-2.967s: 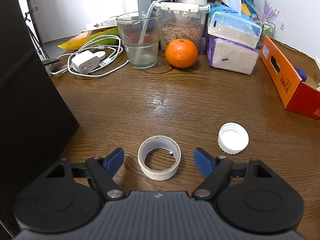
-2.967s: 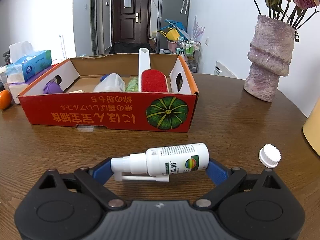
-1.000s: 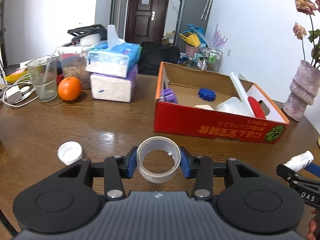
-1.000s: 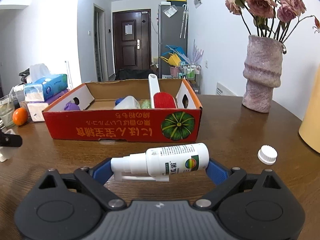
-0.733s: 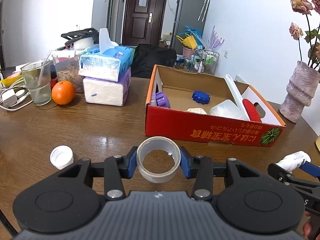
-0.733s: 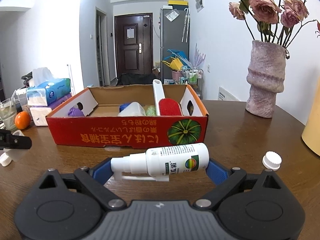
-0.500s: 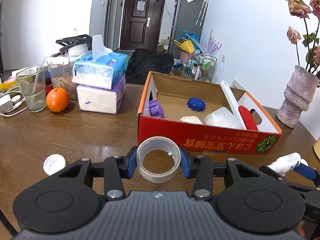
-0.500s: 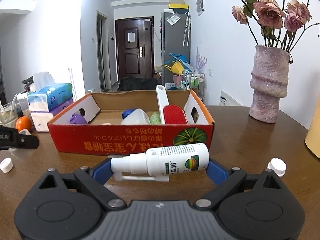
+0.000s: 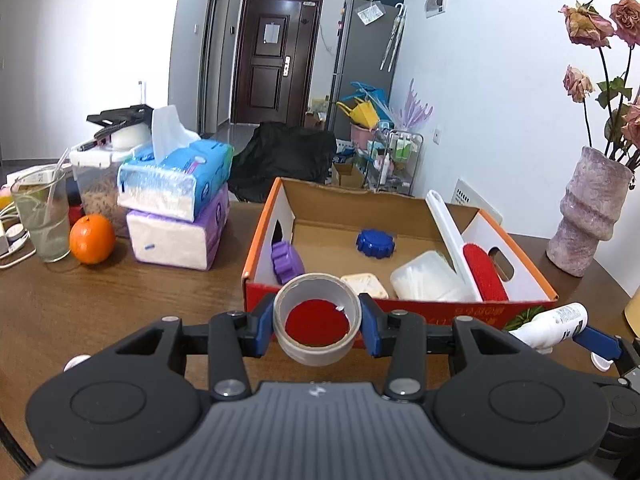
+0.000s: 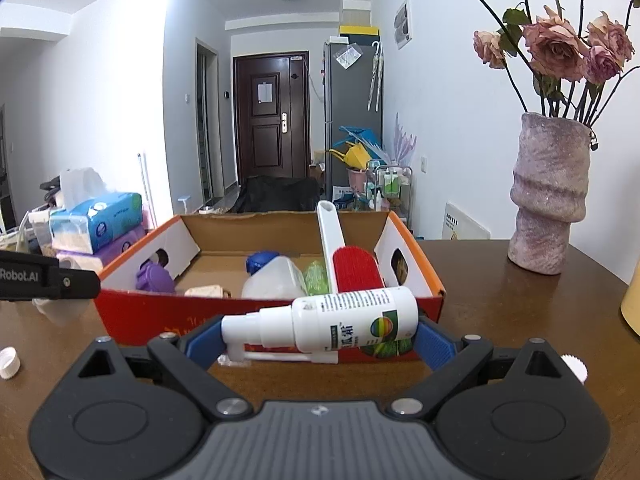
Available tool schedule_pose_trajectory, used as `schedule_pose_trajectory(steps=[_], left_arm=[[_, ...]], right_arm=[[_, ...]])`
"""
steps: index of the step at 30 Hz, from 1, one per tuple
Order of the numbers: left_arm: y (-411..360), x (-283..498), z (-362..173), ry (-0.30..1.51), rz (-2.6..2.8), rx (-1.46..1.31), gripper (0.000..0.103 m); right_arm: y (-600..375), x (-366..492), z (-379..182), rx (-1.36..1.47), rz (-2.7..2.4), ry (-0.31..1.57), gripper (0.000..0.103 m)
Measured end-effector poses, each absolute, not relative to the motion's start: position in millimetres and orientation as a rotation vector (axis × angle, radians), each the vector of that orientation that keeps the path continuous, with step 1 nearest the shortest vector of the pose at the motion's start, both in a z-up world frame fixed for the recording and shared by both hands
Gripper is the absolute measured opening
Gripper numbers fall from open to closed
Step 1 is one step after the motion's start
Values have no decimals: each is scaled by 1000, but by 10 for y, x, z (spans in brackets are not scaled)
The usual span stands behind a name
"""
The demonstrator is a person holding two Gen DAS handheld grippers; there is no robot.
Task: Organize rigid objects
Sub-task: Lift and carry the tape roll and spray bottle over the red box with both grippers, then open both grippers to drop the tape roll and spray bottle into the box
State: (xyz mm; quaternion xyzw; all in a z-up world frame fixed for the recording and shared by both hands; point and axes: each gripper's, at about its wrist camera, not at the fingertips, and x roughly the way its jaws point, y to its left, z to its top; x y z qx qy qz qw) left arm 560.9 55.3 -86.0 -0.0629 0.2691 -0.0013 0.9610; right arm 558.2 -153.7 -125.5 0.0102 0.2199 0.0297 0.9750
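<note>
Left gripper clamped on a tape roll, blue pads pressing its outer wall from both sides; the roll sits between the fingertips, its hole facing the camera, clear of the wooden table. Just ahead of it and a little lower, the near red wall of the cardboard box. Beyond that wall, inside the box: purple gear ahead left, blue cap straight ahead, red brush ahead right. Right gripper clamped on a white spray bottle, which lies crosswise between the pads, nozzle to the left, base to the right. The same box stands directly ahead of it, close. White cap on the table, far left of this gripper.
</note>
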Motion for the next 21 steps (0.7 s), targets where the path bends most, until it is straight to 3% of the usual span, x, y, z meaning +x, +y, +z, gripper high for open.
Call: schedule_pose_trajectory(steps=[21], left_arm=[[397, 6128, -782, 466, -11, -107, 44]], right_arm=[[-1484, 6094, -1178, 26, 46, 379, 97]])
